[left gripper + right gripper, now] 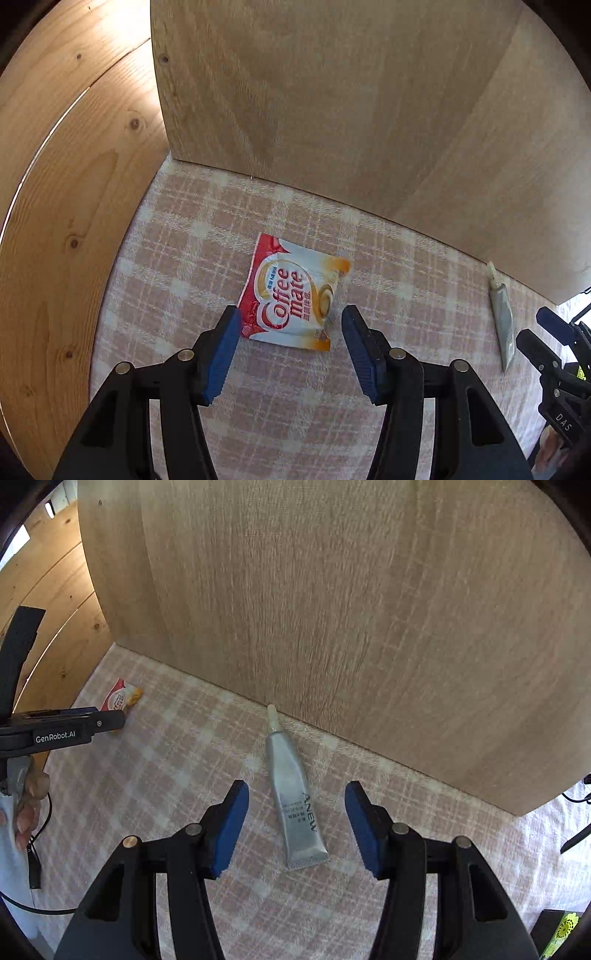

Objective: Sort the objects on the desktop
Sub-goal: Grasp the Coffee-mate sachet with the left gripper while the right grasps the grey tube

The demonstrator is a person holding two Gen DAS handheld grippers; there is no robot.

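Note:
A red and white Coffee mate sachet (293, 295) lies flat on the pink plaid cloth (177, 258). My left gripper (290, 319) is open, its blue pads either side of the sachet's near edge, just above it. A silver ANEW tube (295, 801) lies on the cloth with its cap against the wooden box. My right gripper (295, 794) is open with the tube between its pads, not touching. The tube also shows in the left wrist view (500, 314), and the sachet in the right wrist view (122, 698).
A tall light wooden box (332, 92) stands on the cloth right behind both objects. A pine panel wall (66, 184) closes the left side. The right gripper shows at the left wrist view's right edge (546, 332). A dark box with a yellow flower print (561, 930) sits at the lower right.

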